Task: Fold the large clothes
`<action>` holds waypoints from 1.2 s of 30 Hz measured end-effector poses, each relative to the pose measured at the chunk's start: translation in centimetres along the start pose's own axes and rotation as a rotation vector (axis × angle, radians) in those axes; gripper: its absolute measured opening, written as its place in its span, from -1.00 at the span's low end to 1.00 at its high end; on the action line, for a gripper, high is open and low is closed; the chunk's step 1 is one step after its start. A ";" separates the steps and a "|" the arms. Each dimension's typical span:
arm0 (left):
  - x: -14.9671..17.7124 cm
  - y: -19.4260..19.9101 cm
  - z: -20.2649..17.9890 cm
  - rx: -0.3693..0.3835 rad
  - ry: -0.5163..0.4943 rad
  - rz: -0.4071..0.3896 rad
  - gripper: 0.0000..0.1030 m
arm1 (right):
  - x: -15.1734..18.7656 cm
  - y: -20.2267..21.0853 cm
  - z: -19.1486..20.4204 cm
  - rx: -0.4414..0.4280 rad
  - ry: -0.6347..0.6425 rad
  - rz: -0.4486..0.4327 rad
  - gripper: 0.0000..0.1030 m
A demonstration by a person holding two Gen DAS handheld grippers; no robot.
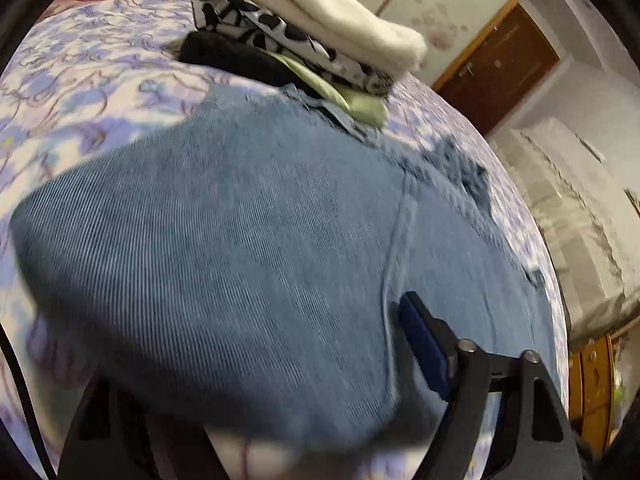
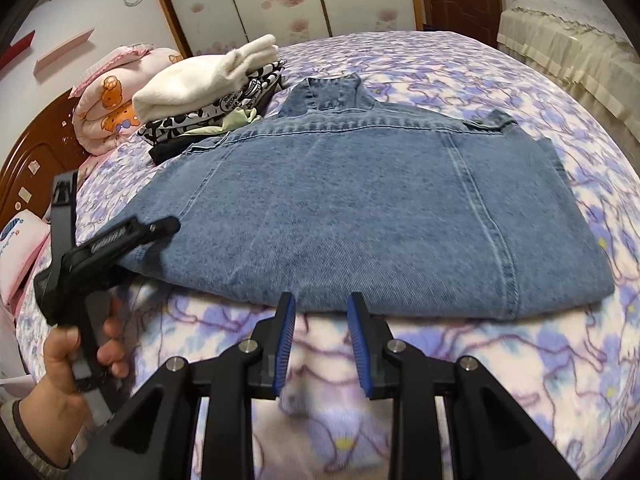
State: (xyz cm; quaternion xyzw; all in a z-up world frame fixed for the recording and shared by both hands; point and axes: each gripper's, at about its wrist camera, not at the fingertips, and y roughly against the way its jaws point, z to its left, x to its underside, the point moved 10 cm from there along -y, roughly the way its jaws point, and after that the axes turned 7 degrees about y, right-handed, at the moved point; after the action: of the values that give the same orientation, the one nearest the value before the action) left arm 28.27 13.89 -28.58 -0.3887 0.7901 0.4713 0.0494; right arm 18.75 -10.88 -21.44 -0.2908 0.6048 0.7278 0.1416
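Observation:
A blue denim garment [image 2: 360, 208] lies flat on the bed, collar at the far side, folded into a rough rectangle. My right gripper [image 2: 321, 306] is open and empty just before its near hem. The left gripper's body [image 2: 112, 240] sits at the garment's left edge, held by a hand. In the left wrist view the denim [image 1: 240, 260] fills the frame and covers the left finger; only the right blue pad [image 1: 420, 348] shows, resting on the cloth. I cannot tell whether the left gripper grips the denim.
A stack of folded clothes [image 2: 208, 92], cream on top, stands at the far left next to the denim; it also shows in the left wrist view [image 1: 312, 28]. The floral bedspread [image 2: 520, 360] surrounds everything. Pink pillows [image 2: 108, 108] lie by the headboard.

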 end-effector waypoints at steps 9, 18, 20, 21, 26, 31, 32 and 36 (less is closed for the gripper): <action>-2.8 3.5 -3.0 -0.109 -0.129 -0.155 -0.69 | -5.8 -3.8 0.6 0.054 0.096 -0.052 -0.48; -2.4 8.1 -15.1 -0.062 -0.435 -0.268 -0.77 | -4.2 -8.2 0.5 -0.073 0.016 0.096 -0.48; -1.5 8.4 -18.5 -0.018 -0.487 -0.265 -0.77 | -3.8 -7.0 -0.3 -0.155 -0.060 0.102 -0.49; -1.1 8.4 -20.1 0.000 -0.507 -0.260 -0.77 | -3.5 -6.2 -1.0 -0.171 -0.090 0.099 -0.50; 4.0 6.5 -29.4 0.083 -0.644 -0.217 -0.77 | -1.5 -0.1 -8.9 -0.075 -0.241 0.010 -0.49; 12.3 0.7 -35.0 0.120 -0.781 -0.129 -0.75 | 2.1 5.3 -18.4 0.119 -0.334 -0.012 -0.49; 14.6 -1.7 -35.1 0.084 -0.823 -0.081 -0.74 | 3.1 5.7 -20.0 0.158 -0.339 0.005 -0.49; 20.4 -8.6 -32.5 -0.093 -0.926 0.108 -0.41 | 5.3 6.5 -22.6 0.184 -0.367 0.046 -0.49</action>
State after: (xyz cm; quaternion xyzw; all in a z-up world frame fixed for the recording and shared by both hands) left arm 29.19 -25.37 -25.81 -0.0978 0.6820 0.6321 0.3546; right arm 16.64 -34.85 -21.65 -0.1254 0.6393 0.7133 0.2585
